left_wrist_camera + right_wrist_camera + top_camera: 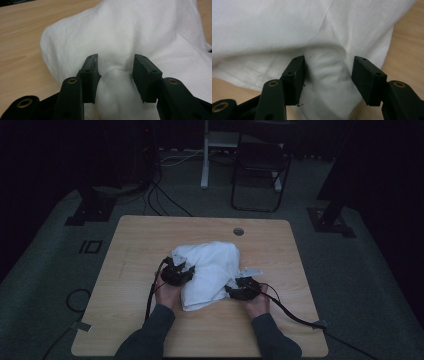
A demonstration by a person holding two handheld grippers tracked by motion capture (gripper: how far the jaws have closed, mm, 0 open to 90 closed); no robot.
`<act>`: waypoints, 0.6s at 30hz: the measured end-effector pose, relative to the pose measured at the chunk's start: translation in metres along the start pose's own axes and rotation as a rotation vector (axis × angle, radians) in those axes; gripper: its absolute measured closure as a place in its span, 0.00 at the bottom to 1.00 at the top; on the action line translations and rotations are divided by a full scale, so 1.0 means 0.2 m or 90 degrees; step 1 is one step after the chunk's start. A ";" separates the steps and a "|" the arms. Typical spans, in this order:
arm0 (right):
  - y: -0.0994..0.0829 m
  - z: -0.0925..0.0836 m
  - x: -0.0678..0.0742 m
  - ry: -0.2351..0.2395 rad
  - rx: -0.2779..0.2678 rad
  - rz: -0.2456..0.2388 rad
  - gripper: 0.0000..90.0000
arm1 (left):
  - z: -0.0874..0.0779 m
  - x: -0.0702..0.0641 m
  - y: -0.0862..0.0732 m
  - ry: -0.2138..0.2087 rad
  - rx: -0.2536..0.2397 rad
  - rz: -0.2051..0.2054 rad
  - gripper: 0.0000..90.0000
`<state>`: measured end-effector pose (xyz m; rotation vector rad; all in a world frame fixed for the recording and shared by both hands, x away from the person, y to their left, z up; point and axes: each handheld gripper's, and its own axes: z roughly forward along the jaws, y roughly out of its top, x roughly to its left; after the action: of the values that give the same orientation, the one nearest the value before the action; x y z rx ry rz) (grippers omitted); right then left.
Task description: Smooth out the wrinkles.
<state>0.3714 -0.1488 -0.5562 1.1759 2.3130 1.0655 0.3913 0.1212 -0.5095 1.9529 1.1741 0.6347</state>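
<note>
the room is dim, grey carpet all round, a dark folding chair and a white stand leg at the far side, cables trailing over the floor. in the middle stands a light wooden table with a small round hole near its far edge. on the table, about at its centre, lies a crumpled white cloth, bunched into a mound. a person's forearms in dark sleeves come in from the near edge, a black tool in each hand. the left gripper sits at the left edge of the cloth, the right gripper at its right near corner. looking along the left gripper, its jaws stand partly apart with a raised fold of the cloth between them; the left pad seems to touch the fabric, but i cannot tell whether both are pressing. along the right gripper it is much the same: the jaws are moderately apart, a puckered ridge of cloth bulging up between them near a stitched hem, with a gap showing on the right-hand side, so no firm pinch is visible.
</note>
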 end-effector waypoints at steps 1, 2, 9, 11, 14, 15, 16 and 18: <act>0.03 0.03 0.00 0.002 -0.003 0.005 0.48 | 0.03 0.03 0.02 0.017 0.002 0.003 0.63; 0.03 0.03 0.00 0.002 -0.003 0.005 0.48 | 0.03 0.03 0.02 0.017 0.002 0.003 0.63; -0.04 -0.01 -0.02 -0.008 0.018 -0.006 0.48 | 0.14 0.08 0.08 0.023 0.006 0.007 0.62; -0.06 -0.03 -0.03 -0.006 0.013 0.006 0.48 | 0.15 0.08 0.09 0.024 0.001 0.005 0.62; -0.08 -0.05 -0.04 -0.016 0.019 0.000 0.49 | 0.17 0.08 0.10 0.024 0.002 0.001 0.62; -0.09 -0.07 -0.05 -0.013 0.021 -0.002 0.49 | 0.18 0.09 0.11 0.022 -0.002 0.005 0.62; -0.09 -0.07 -0.05 -0.013 0.021 -0.002 0.49 | 0.18 0.09 0.11 0.022 -0.002 0.005 0.61; -0.11 -0.09 -0.05 -0.028 0.034 -0.008 0.50 | 0.18 0.10 0.11 0.013 -0.008 0.000 0.60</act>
<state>0.3555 -0.1740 -0.5611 1.1907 2.3251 0.9687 0.4381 0.1195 -0.5124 1.9403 1.1811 0.6618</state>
